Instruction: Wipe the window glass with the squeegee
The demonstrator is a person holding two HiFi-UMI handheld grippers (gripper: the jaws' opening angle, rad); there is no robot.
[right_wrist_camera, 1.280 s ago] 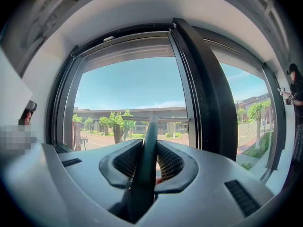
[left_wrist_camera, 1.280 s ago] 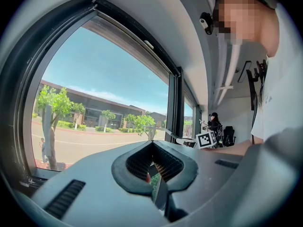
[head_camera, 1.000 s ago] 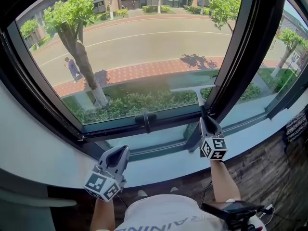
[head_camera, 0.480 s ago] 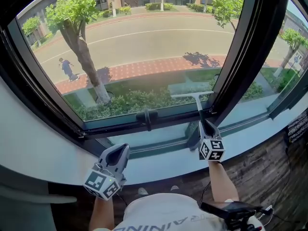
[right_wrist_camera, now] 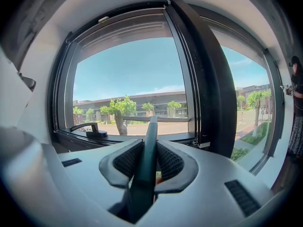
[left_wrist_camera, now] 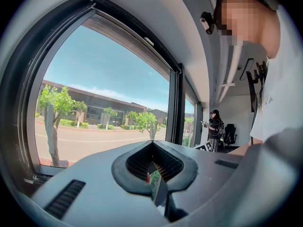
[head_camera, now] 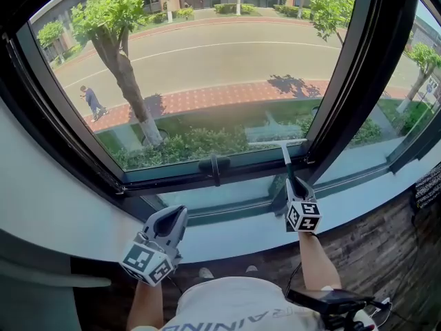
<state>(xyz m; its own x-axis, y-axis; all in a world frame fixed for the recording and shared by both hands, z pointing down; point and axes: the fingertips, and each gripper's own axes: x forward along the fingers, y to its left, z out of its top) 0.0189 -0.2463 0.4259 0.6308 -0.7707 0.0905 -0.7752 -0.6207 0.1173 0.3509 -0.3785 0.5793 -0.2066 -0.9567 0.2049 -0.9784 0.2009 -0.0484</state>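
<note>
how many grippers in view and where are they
2. The left gripper is low on the left, in front of the sill, fingers shut on nothing. The right gripper is at the window's lower right corner, shut on the squeegee.

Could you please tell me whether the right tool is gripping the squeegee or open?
Gripping: the right tool has its jaws pressed on both sides of the squeegee handle, with the blade low on the window glass.

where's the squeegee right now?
In the head view the squeegee sits low right on the glass, between the window latch and the dark mullion, handle clamped in the right gripper.
</note>
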